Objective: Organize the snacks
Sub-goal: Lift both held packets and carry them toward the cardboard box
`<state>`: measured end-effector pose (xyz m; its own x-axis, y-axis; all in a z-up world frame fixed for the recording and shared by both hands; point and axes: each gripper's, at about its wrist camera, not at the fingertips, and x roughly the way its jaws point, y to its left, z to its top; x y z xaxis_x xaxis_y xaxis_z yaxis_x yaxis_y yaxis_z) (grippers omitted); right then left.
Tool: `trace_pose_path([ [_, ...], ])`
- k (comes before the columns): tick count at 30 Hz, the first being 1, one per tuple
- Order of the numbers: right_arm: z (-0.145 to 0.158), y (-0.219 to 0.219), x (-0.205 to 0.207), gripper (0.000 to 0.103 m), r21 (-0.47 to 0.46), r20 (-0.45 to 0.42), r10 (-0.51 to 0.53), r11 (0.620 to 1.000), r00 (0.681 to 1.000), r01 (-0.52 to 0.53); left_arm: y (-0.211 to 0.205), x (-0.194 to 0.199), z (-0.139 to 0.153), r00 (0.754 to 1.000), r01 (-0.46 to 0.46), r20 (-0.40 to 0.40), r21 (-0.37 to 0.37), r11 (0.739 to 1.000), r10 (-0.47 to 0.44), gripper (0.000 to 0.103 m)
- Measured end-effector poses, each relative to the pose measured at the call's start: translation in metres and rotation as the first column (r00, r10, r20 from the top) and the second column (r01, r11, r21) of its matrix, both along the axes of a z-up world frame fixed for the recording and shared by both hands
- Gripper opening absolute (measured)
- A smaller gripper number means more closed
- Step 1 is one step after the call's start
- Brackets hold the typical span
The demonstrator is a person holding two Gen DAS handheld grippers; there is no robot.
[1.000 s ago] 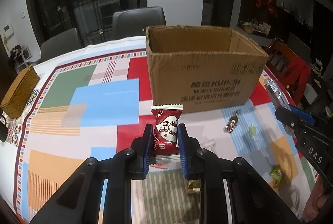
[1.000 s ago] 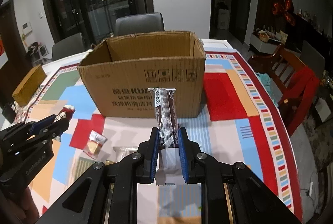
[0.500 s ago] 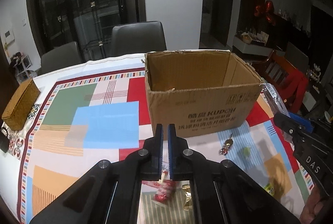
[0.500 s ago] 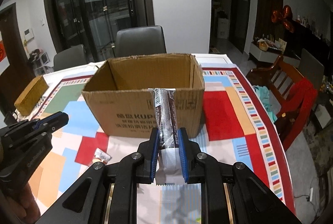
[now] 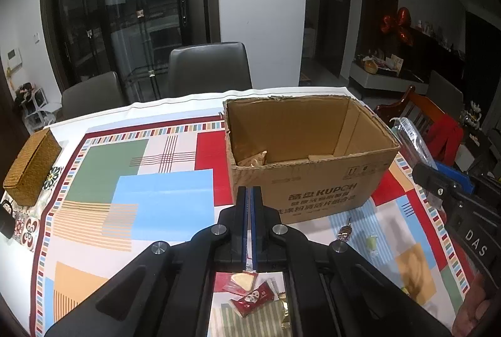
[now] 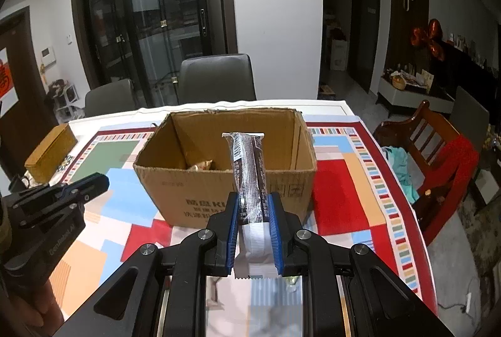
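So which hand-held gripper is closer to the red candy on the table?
Left. The left hand-held gripper hangs shut and empty right above the red candy; the right hand-held gripper sits off to the side, holding a dark snack bar.

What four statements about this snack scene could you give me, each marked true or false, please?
1. The right claw grips a long dark snack stick. True.
2. The cardboard box is empty. False: a golden packet lies inside.
3. The left claw stands wide open. False: it is shut.
4. A woven brown box sits far left of the cardboard box. True.
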<state>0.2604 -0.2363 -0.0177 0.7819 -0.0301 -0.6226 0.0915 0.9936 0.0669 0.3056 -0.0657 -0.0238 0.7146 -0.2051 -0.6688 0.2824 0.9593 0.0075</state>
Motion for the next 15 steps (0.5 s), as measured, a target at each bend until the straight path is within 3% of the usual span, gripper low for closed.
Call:
trace_pose_path([
  [15,0.002,0.000,0.026,0.020,0.001,0.004,-0.007,1.000,1.000,0.007,0.003,0.023,-0.001,1.000,-0.014,-0.015,-0.004,1.000,0.014,0.004],
])
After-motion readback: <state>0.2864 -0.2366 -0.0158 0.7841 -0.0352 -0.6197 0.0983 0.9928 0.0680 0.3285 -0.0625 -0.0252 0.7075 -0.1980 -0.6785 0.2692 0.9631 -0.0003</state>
